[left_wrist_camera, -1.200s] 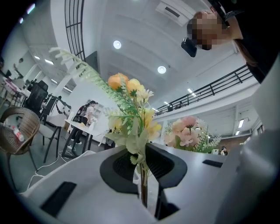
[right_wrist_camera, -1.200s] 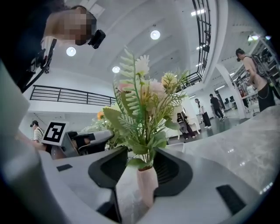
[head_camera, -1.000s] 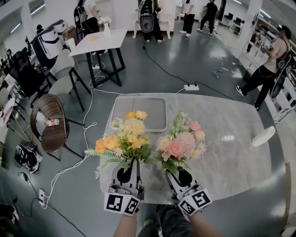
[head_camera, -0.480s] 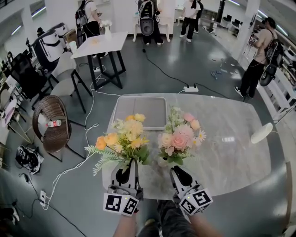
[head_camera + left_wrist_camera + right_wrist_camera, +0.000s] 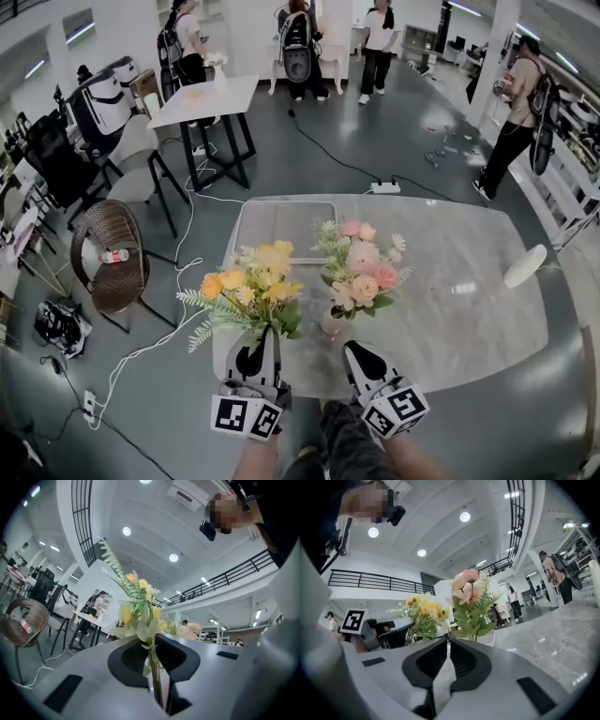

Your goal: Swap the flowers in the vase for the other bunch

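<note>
My left gripper point(image 5: 260, 354) is shut on the stems of the yellow and orange bunch point(image 5: 246, 287), held upright over the table's near edge. In the left gripper view the stem point(image 5: 154, 672) runs between the closed jaws under the yellow blooms point(image 5: 138, 605). The pink bunch point(image 5: 361, 265) stands in a small white vase point(image 5: 332, 323) on the marble table point(image 5: 469, 300). My right gripper point(image 5: 356, 354) is shut on nothing, a little nearer to me than the vase. In the right gripper view the pink bunch point(image 5: 469, 599) and vase point(image 5: 490, 637) rise just beyond the closed jaws point(image 5: 448, 639).
A grey square tray point(image 5: 281, 225) lies at the table's far side. A white dish point(image 5: 525, 265) sits at the right edge. A wicker chair point(image 5: 112, 258) and floor cables point(image 5: 183, 234) are to the left. Several people stand near another table point(image 5: 206, 94) at the back.
The right gripper was at the foot of the pink bunch. It has drawn back toward me and its jaws have shut empty. The left gripper has shifted slightly with the yellow bunch.
</note>
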`<action>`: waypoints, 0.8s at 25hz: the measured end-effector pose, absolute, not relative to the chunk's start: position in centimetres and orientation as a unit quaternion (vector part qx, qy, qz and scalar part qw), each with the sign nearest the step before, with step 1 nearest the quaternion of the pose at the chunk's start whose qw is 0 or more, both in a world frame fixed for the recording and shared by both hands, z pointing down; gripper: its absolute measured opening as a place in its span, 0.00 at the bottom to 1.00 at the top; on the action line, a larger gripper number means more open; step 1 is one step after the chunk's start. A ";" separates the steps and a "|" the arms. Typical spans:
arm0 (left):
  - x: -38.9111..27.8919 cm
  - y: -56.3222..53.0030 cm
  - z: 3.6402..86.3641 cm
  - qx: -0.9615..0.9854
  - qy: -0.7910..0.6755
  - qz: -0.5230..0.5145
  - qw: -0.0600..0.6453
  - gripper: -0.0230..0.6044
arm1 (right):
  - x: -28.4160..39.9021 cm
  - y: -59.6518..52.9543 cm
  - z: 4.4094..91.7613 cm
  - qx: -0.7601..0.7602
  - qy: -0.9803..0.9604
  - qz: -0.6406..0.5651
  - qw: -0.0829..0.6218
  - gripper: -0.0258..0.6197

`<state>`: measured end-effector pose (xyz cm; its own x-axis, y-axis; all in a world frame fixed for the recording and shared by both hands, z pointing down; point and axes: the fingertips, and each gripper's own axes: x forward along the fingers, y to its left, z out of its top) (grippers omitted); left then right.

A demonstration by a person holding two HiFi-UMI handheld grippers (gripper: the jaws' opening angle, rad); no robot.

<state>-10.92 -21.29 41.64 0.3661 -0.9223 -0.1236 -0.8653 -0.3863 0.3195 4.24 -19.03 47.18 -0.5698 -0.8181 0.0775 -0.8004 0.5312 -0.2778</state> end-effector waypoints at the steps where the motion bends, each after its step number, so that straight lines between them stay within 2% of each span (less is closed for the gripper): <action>1: -11.1 -20.9 41.7 0.820 -0.545 -0.143 0.100 0.13 | 4.1 -18.7 47.2 -0.463 0.875 -0.141 0.031 0.10; 20: -9.5 -13.5 39.5 0.830 -0.527 -0.150 0.103 0.13 | 4.5 -12.2 43.8 -0.464 0.876 -0.126 0.037 0.09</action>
